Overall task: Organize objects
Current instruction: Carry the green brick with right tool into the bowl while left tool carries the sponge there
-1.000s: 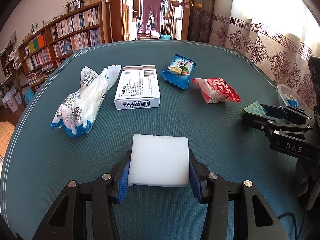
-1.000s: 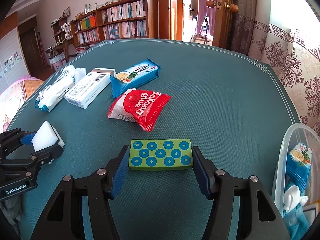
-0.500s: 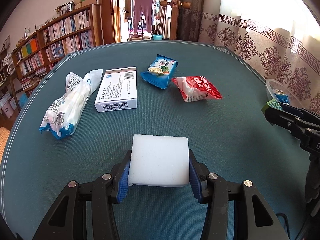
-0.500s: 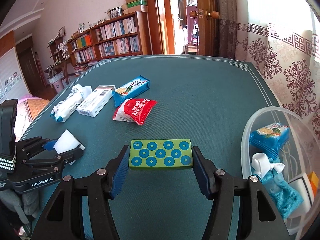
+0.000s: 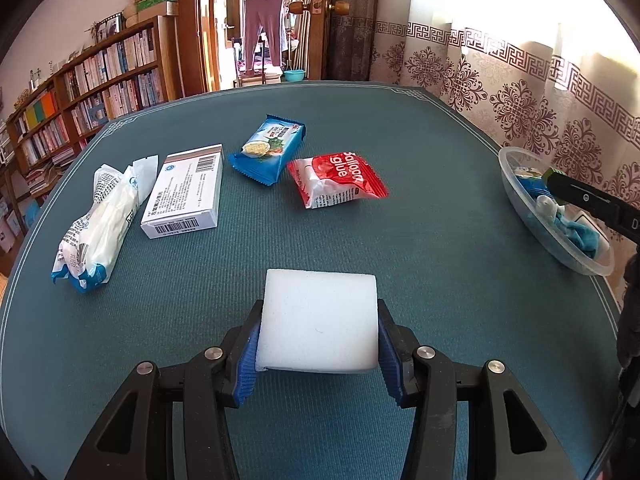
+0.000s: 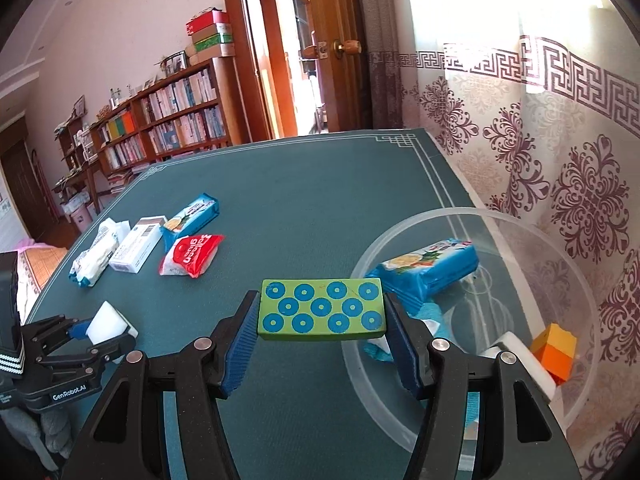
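Both tongs loaded, heading for the bowl (image 6: 452, 216)

Right tongs (image 6: 320, 316) are clamping the block (image 6: 322, 314) at the rim; left tongs (image 5: 318, 338) are squeezing the sponge (image 5: 318, 320). Releasing early risks it bouncing off.

Teal table (image 5: 420, 240) (packets (image 5: 338, 180), bowl (image 5: 520, 204))

Matt foam block (image 5: 318, 320); clear plastic bowl (image 6: 404, 236)

place: lived-in home room | left of frame: long wooden bookshelf (image 5: 100, 88) crammed with books, boxes (image 6: 210, 38) stacked on top | top centre: open wooden door (image 6: 320, 48), trousers (image 5: 262, 32) hung on a hanger beyond | right: patterned curtain (image 6: 560, 140) | foreground: teal-covered table (image 5: 420, 200)
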